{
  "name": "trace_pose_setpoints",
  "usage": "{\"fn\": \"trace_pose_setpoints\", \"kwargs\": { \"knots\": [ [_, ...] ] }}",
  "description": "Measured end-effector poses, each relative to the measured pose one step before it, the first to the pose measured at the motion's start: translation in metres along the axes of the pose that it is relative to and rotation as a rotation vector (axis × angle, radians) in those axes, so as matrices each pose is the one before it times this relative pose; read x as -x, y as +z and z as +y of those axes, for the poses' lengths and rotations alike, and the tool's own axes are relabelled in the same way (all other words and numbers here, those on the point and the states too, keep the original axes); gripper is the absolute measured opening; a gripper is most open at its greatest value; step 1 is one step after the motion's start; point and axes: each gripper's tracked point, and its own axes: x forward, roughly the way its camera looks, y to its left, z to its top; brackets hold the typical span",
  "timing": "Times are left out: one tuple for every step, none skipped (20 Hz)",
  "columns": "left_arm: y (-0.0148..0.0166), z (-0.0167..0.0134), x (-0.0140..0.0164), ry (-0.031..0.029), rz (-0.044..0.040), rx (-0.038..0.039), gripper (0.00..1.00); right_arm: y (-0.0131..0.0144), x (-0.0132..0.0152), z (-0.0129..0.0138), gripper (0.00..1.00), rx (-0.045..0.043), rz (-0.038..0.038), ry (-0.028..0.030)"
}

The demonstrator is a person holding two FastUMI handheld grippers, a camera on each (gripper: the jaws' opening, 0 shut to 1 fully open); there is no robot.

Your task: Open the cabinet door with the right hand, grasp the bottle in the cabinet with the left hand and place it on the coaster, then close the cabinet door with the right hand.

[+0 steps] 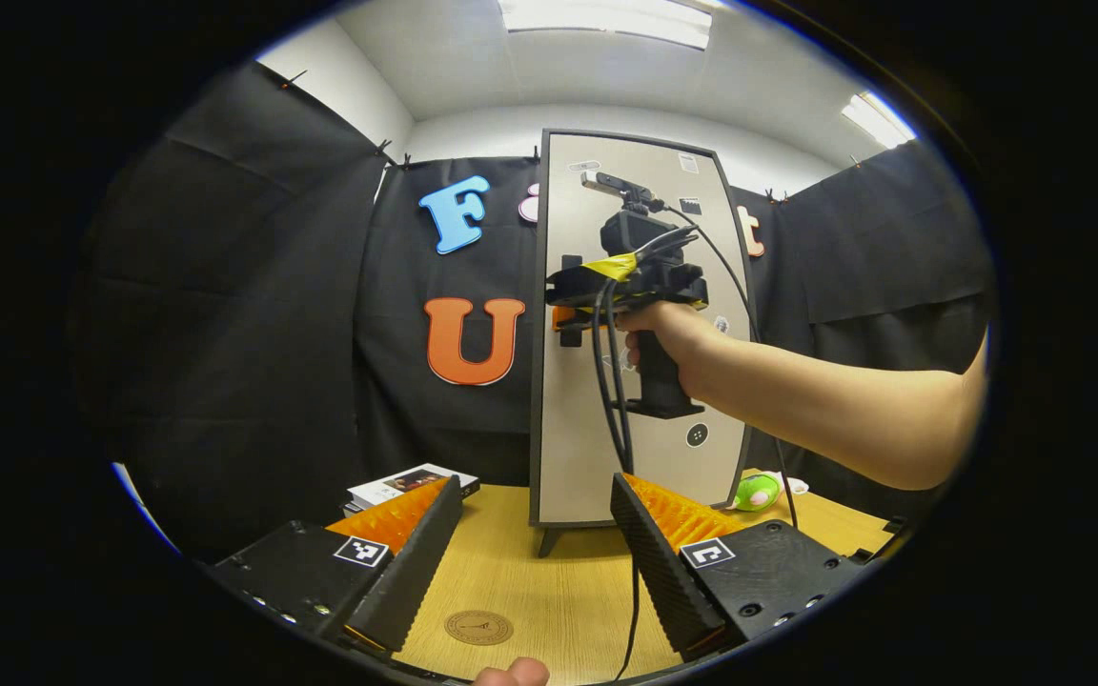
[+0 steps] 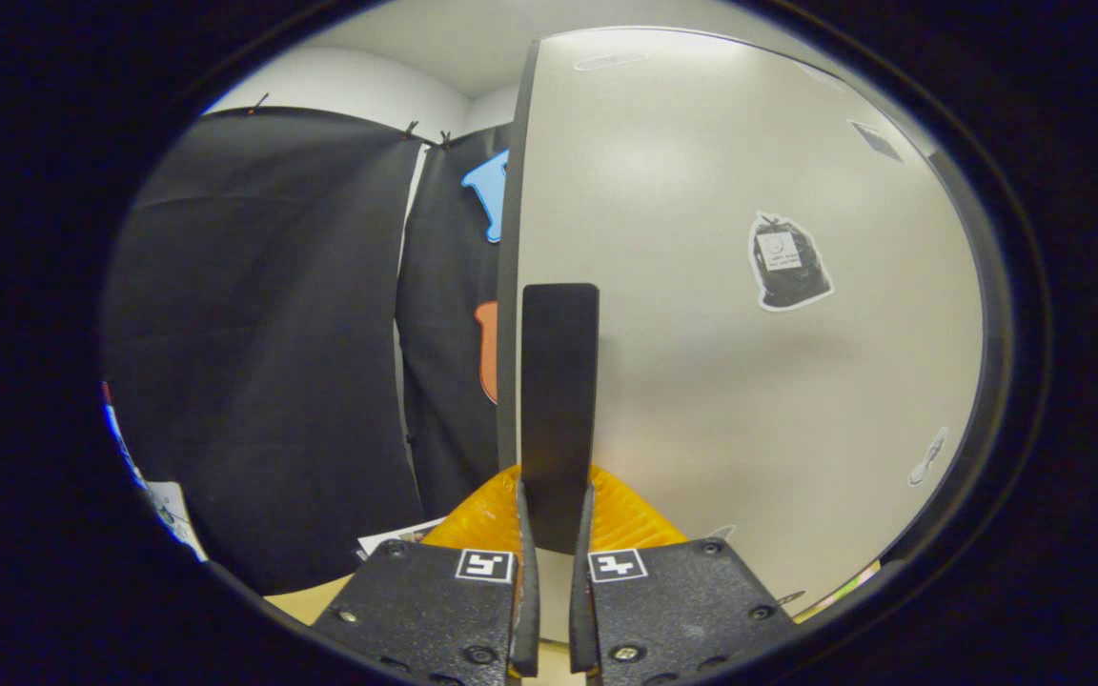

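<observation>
The black handle (image 2: 559, 410) on the cabinet door (image 2: 749, 314) was held between the two fingers of the right gripper (image 2: 549, 534); the jaws were nearly closed, with one finger pressed on each side of the flat bar; the handle was seen at the left edge of the door, and the door was shut, so the bottle could not be seen and was judged to be behind it.

In the left gripper view the same door (image 1: 578, 457) was seen standing upright on the wooden table (image 1: 549, 591); the right gripper (image 1: 573, 310) was held against it by a hand (image 1: 668, 333), with cables hanging down from it; the round coaster (image 1: 478, 627) was seen lying on the table near the left gripper (image 1: 535, 553), whose jaws were spread wide with nothing between them.

The step in hand was judged to be the opening of the door; the grip should be kept firm so the thin handle is not let slip; the pull should be made gently and in a curve, as the door swings on its far edge; the cabinet should not be dragged or tipped; the door should be swung wide enough for the left gripper to be let in; the left gripper should be kept back out of the way of the door; the green toy (image 1: 757, 493) and the booklets (image 1: 406, 484) were well apart from all this.
</observation>
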Motion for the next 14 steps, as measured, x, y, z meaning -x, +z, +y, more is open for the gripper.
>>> {"fn": "trace_pose_setpoints", "kwargs": {
  "knots": [
    [-0.00026,0.00088,0.00093,0.003,0.00063,0.00018,0.95,0.00085,0.01118,0.00349,0.15,-0.01042,0.00156,0.01761],
    [-0.00118,0.00227,0.00071,0.00402,0.00267,-0.00009,0.95,0.00171,0.013,0.00378,0.14,-0.00592,0.00085,0.01606],
    [-0.00121,0.0012,0.00031,0.00318,0.00353,-0.00004,0.95,-0.0007,0.01396,0.00105,0.14,0.00304,-0.00002,0.01431],
    [-0.00008,0.00108,0.00043,0.0036,0.00108,-0.00049,0.95,-0.00065,0.01358,0.00069,0.14,0.00375,-0.00333,0.0121],
    [0.0005,0.0014,0.00104,0.0041,-0.00095,-0.00111,0.95,-0.00139,0.01182,0.00147,0.14,0.00331,-0.00375,0.01142],
    [0.00123,0.00086,0.00116,0.00366,-0.00148,-0.00154,0.95,-0.00097,0.01137,0.00084,0.14,-0.00104,-0.00225,0.01123],
    [0.00048,0.00058,0.00081,0.00376,0.00069,-0.00178,0.95,-0.00068,0.01273,0.00114,0.14,-0.00591,-0.00004,0.01171],
    [0.00014,0.00074,0.001,0.00198,-0.00154,-0.0014,0.95,-0.00002,0.0121,0.00051,0.14,-0.00295,-0.00122,0.00788],
    [0.00083,0.00016,0.00099,0.00135,-0.0017,-0.00196,0.95,-0.00042,0.01136,-0.00007,0.14,0.00624,-0.00257,0.00659],
    [0.00036,-0.00018,0.00196,0.00135,0.00042,-0.00238,0.95,0.00006,0.01184,0.00032,0.14,0.00667,-0.00199,0.00622],
    [-0.00043,-0.00086,0.00079,-0.0003,0.00048,-0.0013,0.95,-0.00094,0.01144,0.00097,0.14,0.00372,-0.00071,0.00494],
    [0.00032,-0.0018,0.00115,-0.00234,0.00009,0.00012,0.95,-0.00031,0.01192,-0.00039,0.14,0.0014,-0.00055,0.00385],
    [0.00038,-0.0021,0.00117,-0.00352,-0.00003,0.00014,0.95,-0.00122,0.01259,-0.00027,0.14,-0.00074,-0.00067,0.00476],
    [-0.00057,-0.00232,0.00018,-0.00377,0.00093,-0.00061,0.95,-0.00016,0.01246,-0.00137,0.14,-0.00225,-0.00051,0.00303]
  ]
}}
